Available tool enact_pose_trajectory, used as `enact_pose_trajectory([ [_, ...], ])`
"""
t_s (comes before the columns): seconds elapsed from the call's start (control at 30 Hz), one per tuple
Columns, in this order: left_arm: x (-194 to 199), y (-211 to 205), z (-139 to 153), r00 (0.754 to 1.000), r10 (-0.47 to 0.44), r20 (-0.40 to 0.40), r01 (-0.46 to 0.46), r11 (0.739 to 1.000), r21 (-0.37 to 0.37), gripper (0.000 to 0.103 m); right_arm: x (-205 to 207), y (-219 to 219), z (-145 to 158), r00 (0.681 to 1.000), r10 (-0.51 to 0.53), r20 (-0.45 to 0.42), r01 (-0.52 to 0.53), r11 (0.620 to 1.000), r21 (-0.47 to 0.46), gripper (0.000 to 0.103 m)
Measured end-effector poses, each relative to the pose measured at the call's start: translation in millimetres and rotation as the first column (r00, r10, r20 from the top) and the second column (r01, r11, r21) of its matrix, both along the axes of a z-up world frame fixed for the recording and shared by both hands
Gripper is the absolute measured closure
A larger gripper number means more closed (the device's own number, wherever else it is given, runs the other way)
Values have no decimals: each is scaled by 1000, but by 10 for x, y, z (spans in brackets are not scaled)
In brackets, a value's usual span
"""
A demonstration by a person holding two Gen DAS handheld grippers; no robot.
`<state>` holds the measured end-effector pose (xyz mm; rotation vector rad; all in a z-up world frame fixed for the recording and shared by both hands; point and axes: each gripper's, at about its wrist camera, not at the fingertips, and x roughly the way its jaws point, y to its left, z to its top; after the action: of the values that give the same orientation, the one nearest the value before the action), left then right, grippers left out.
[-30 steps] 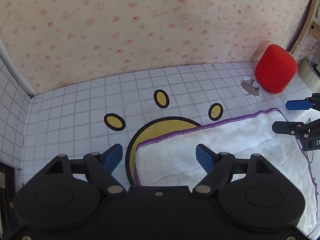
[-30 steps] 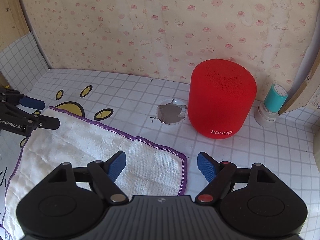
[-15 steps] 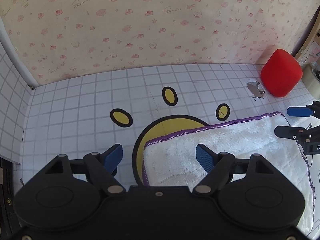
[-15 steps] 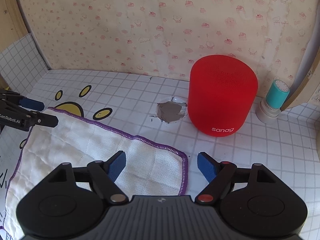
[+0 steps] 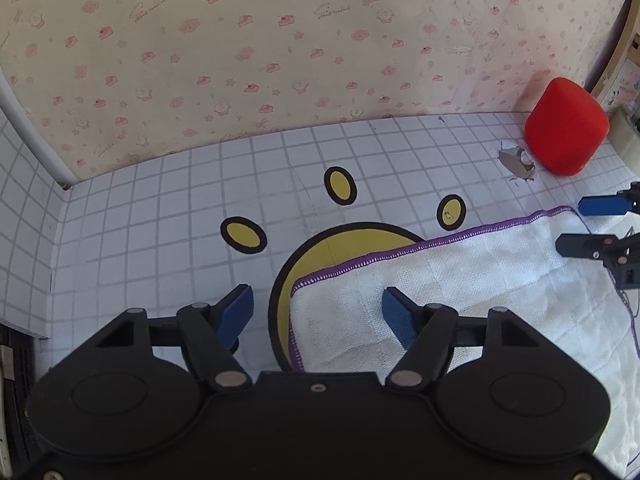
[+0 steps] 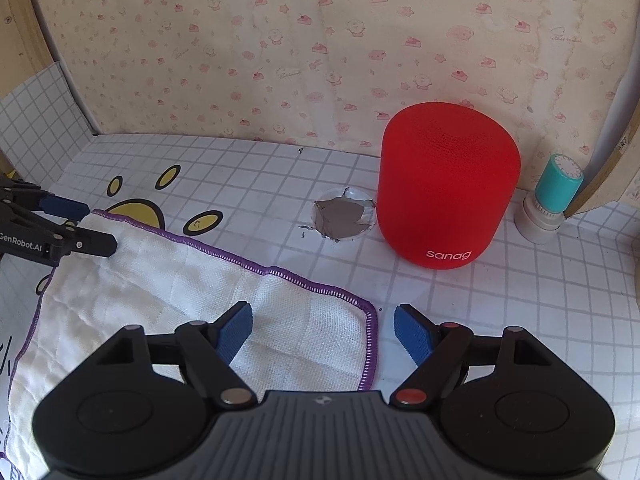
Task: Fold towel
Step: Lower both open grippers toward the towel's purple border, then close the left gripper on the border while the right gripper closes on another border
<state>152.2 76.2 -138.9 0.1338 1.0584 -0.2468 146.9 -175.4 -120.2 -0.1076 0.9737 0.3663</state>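
Note:
A white towel [image 5: 460,280] with a purple hem lies flat on the checked table cover. In the left wrist view its far left corner sits between the blue pads of my left gripper [image 5: 316,308]. The jaws are closing, and the pads stand clear of the cloth on both sides. In the right wrist view the towel [image 6: 160,280] has its far right corner between the pads of my right gripper [image 6: 324,324]. These jaws are closing too, without pressing the cloth. Each gripper also shows in the other's view: the right gripper [image 5: 588,226] and the left gripper [image 6: 86,226].
A red cylindrical speaker [image 6: 448,192] stands just behind the towel's right corner, with a torn grey patch [image 6: 344,220] in the table cover beside it. A teal-capped white object [image 6: 552,196] stands further right. The papered wall closes off the back, and a yellow paw print [image 5: 340,186] marks the cover.
The pads of both grippers have drawn a little closer together around the towel's corners. Neither hand has shifted noticeably, and the towel lies as before.

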Motion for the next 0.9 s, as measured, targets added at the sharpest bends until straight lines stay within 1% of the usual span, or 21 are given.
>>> enact_pose_trajectory([
  [0.07,5,-7,15,1000,-7,1,7,1000,-3,51,1,2,4,1000,0,6,0,1000,-5,39],
  [0.1,12,-9,23,1000,-9,-2,9,1000,-5,55,2,4,4,1000,0,7,0,1000,-8,41],
  [0.17,30,-13,36,1000,-12,-9,12,1000,-11,67,4,7,7,1000,-2,12,2,1000,-11,45],
  [0.23,44,-20,46,1000,-15,-17,15,1000,-16,73,5,8,11,1000,-6,17,6,1000,-12,56],
  [0.27,43,-33,48,1000,-20,-20,20,1000,-13,75,7,5,13,1000,-8,18,8,1000,-12,57],
  [0.4,28,-83,47,999,-26,-21,26,1000,2,75,5,1,19,1000,-5,19,5,1000,-18,60],
  [0.53,31,-85,44,999,-21,-26,21,1000,-3,75,11,-5,23,1000,2,18,-1,1000,-26,63],
  [0.7,28,-86,51,999,-18,-35,18,1000,-5,75,15,-18,24,1000,6,15,-6,1000,-23,64],
  [0.77,21,-97,50,999,-19,-36,19,1000,-2,75,12,-21,23,1000,1,18,0,1000,-28,70],
  [0.83,18,-109,50,999,-20,-36,20,1000,0,75,15,-33,26,1000,-5,18,6,1000,-30,93],
  [0.9,16,-121,51,999,-25,-39,24,1000,-2,80,18,-48,27,1000,-7,10,7,1000,-16,94],
])
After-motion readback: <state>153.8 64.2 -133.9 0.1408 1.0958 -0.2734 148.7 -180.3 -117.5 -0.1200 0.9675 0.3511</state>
